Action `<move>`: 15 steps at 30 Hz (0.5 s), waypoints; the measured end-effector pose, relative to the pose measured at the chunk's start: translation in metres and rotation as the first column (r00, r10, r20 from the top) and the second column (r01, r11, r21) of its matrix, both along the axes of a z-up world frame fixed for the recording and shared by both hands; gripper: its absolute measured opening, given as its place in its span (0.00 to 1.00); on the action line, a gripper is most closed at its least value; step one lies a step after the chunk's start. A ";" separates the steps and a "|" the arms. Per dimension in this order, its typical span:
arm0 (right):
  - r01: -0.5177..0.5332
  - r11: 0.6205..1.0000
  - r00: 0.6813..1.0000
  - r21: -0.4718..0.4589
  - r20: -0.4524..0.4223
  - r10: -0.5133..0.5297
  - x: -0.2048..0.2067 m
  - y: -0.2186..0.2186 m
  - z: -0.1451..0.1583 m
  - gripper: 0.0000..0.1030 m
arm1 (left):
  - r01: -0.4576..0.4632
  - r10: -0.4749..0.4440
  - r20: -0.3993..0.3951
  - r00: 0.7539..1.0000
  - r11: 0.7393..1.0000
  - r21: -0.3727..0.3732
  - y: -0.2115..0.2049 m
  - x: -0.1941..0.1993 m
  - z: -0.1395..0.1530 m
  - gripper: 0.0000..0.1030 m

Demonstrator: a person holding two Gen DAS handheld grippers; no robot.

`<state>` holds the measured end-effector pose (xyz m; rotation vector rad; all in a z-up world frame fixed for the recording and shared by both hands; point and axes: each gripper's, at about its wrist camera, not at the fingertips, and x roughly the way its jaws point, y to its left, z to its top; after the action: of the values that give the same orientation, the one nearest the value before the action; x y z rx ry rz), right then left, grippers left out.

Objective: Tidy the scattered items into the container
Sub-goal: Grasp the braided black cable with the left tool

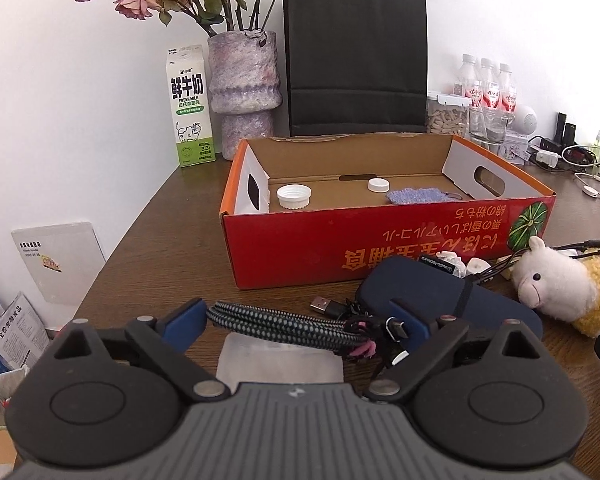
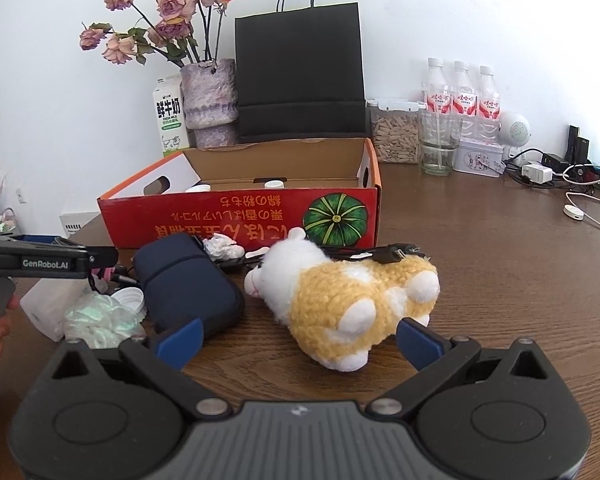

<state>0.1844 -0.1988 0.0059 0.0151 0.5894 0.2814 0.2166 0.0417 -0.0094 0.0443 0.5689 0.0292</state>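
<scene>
Straddling the braided cable bundle (image 1: 276,324), the left gripper (image 1: 300,326) stands wide, not yet clenched; next it must squeeze, then lift toward the red carton (image 1: 380,240) at twelve o'clock. The right gripper (image 2: 300,340) is spread, empty, before the plush toy (image 2: 340,300).

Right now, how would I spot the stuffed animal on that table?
Find the red cardboard box with a green pumpkin printed on it. In front of it lies the plush toy on its side, the only fluffy white-and-yellow thing, beside a flat navy pouch.
</scene>
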 end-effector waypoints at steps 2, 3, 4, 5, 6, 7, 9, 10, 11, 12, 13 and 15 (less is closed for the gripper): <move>0.002 1.000 1.000 -0.001 0.001 -0.002 0.000 0.000 0.000 1.00 | -0.003 0.003 0.010 1.000 1.000 -0.001 0.000 -0.003 0.001 0.93; 0.003 1.000 1.000 -0.002 0.001 -0.003 0.000 0.000 0.000 1.00 | -0.001 0.001 0.016 1.000 1.000 -0.003 0.000 -0.005 0.002 0.93; 0.005 1.000 1.000 -0.002 0.001 -0.005 0.000 0.000 0.000 1.00 | -0.002 0.002 0.022 1.000 1.000 -0.007 0.000 -0.007 0.002 0.93; 0.007 1.000 1.000 -0.003 0.001 -0.007 -0.001 0.000 0.000 1.00 | -0.003 0.003 0.028 1.000 1.000 -0.010 0.000 -0.008 0.003 0.93; 0.009 1.000 1.000 -0.003 0.001 -0.009 -0.001 0.000 0.000 1.00 | -0.002 0.003 0.034 0.999 1.000 -0.012 0.000 -0.010 0.004 0.92; 0.011 1.000 1.000 -0.004 0.002 -0.011 -0.001 0.000 0.000 1.00 | -0.002 0.002 0.039 0.999 1.000 -0.013 0.000 -0.011 0.005 0.92; 0.015 1.000 1.000 -0.005 0.003 -0.015 -0.001 -0.001 0.000 1.00 | -0.004 0.005 0.052 0.999 1.000 -0.019 0.000 -0.013 0.007 0.92; 0.017 1.000 1.000 -0.005 0.005 -0.017 -0.001 -0.001 0.001 1.00 | -0.006 0.007 0.056 0.998 1.000 -0.022 0.001 -0.014 0.007 0.92; 0.018 1.000 1.000 -0.006 0.008 -0.018 -0.001 -0.001 0.001 1.00 | -0.007 0.008 0.060 0.998 1.000 -0.025 0.001 -0.015 0.008 0.92; 0.020 1.000 1.000 -0.008 0.010 -0.020 -0.002 -0.001 0.002 1.00 | -0.009 0.011 0.065 0.998 1.000 -0.028 0.001 -0.015 0.009 0.92; 0.021 1.000 1.000 -0.010 0.012 -0.021 -0.002 -0.002 0.002 1.00 | -0.011 0.013 0.071 0.997 0.999 -0.032 0.001 -0.016 0.010 0.92; 0.027 1.000 1.000 -0.014 0.014 -0.027 -0.002 -0.003 0.003 1.00 | -0.016 0.019 0.081 0.997 0.999 -0.039 0.002 -0.017 0.011 0.91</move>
<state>0.1828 -0.2019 0.0085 0.0078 0.5771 0.2510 0.1994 0.0434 0.0020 0.0010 0.4884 0.0370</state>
